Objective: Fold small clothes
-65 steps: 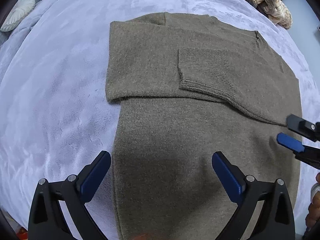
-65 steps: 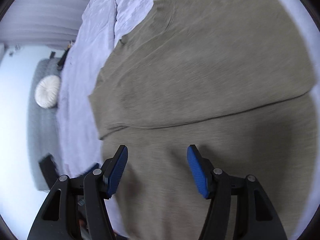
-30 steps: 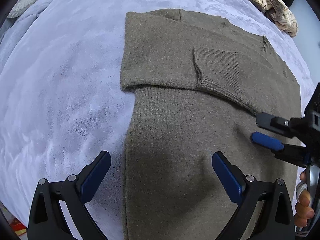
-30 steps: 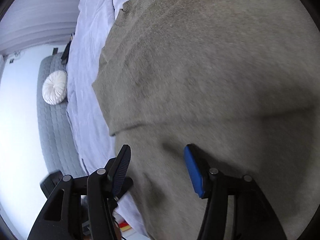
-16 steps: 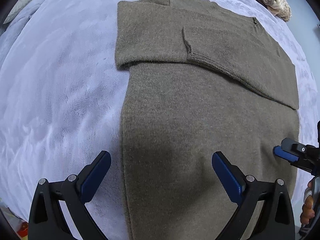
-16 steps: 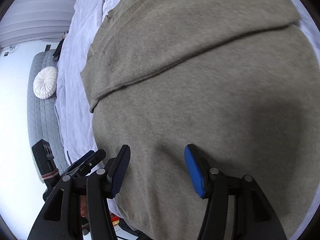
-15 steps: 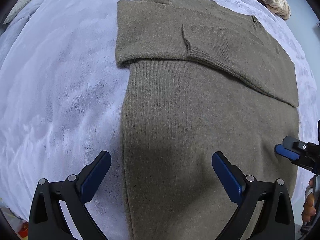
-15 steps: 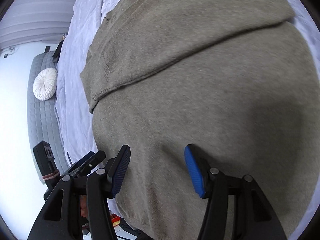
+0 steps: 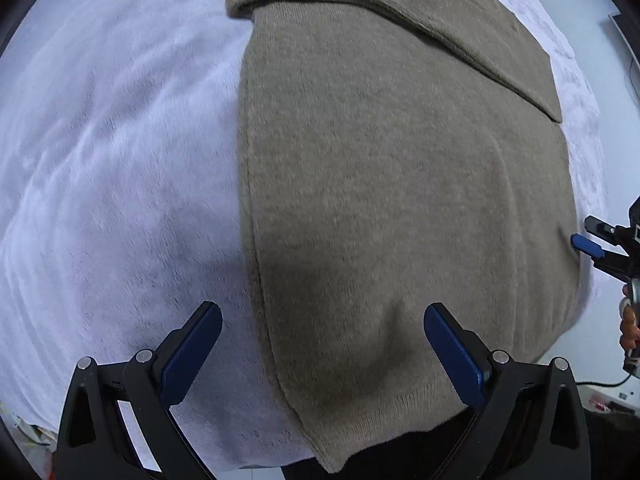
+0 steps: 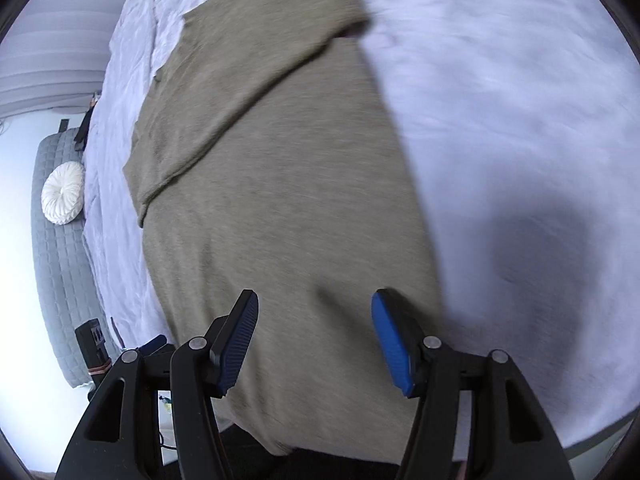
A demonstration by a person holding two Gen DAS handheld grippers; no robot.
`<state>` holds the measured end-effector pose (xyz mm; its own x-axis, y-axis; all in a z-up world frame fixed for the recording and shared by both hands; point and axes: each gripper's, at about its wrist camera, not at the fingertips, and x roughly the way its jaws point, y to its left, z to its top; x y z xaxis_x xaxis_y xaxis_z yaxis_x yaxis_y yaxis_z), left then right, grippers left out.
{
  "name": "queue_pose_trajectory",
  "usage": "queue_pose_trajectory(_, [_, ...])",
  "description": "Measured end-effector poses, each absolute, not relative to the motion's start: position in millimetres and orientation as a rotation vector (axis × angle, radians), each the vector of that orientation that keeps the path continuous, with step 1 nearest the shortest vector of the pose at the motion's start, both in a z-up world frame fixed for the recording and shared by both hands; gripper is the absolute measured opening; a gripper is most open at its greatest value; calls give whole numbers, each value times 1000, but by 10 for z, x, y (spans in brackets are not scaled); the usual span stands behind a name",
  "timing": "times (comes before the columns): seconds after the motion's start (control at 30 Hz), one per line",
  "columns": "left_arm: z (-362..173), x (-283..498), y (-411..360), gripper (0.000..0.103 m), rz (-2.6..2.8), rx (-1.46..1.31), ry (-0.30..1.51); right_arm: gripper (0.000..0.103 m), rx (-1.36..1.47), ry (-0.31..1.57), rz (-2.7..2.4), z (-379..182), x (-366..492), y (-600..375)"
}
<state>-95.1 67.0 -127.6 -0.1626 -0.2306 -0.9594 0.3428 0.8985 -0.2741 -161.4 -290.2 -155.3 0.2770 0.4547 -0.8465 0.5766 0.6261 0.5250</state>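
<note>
Both sleeves looking folded across the olive-brown knit sweater (image 9: 400, 200), I'm hovering L gripper (image 9: 322, 354) & R gripper (image 10: 314, 342) w/ jaws spread, empty, at hem; body fold left.

L gripper (image 9: 322, 344) & R gripper (image 10: 314, 338): black frames, blue pads, silver screws.

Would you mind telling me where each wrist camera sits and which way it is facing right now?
Left wrist: sits on the left hand-held gripper, low over the sweater's hem, looking up along it towards the folded sleeves; the person's fingers show at the right edge.
Right wrist: sits on the right hand-held gripper, at the same hem, looking across the sweater towards a round cushion.
Shared: the sweater, the white blanket, and each view catches the other gripper.
</note>
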Motion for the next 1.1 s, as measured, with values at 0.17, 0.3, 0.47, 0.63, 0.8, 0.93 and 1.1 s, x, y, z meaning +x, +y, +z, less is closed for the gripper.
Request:
queue_pose_trajectory(0.17, [-1380, -1148, 666, 101, -622, 38, 1751, 63, 1035, 1374, -80, -1629, -2033, -2976])
queue_pose_trajectory(0.3, [-1422, -1157, 551, 101, -682, 27, 1785, 65, 1078, 1423, -26, -1765, -2295, -2891])
queue_pose_trajectory(0.47, [-1343, -1267, 355, 101, -741, -11, 1794, 66, 1188, 1429, 76, -1964, -2422, -2720])
queue_pose_trajectory(0.63, [-1320, -1296, 190, 60, -733, 32, 1785, 66, 1236, 1429, 167, -2023, -2369, -2504])
queue_pose_trajectory(0.8, [-1349, -1149, 334, 14, -713, -23, 1789, 7, 1242, 1432, 173, -1971, -2342, -2437])
queue_pose_trajectory(0.93, [-1175, -1000, 522, 14, -752, -136, 1749, 7, 1309, 1324, 256, -1788, -2325, -2483])
queue_pose_trajectory(1.1, [-843, -710, 585, 14, -794, -268, 1652, 7, 1419, 1134, 330, -1511, -2096, -2629])
